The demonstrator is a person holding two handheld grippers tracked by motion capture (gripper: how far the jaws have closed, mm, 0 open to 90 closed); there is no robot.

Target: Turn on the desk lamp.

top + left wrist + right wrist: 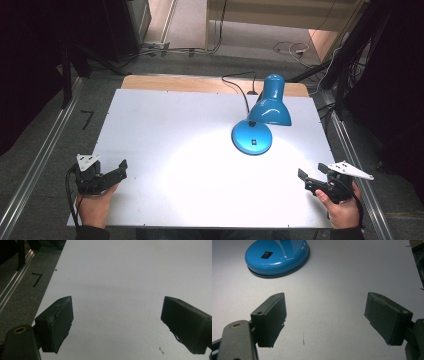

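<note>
Both claws released, resting at near tabletop (165, 130) corners: left claw (122, 166), right claw (311, 172). Lit blue desk lamp (260, 117) untouched; next, probably right claw reaches base switch (266, 255)

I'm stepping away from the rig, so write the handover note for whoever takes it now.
Left gripper: jaws open, empty, held at the white table's near left corner.
Right gripper: jaws open, empty, at the near right edge, pointing towards the lamp base.
Blue desk lamp: upright at the far right, lit, switch on the base.
Done: lamp is on. Left: nothing gripped yet.
</note>
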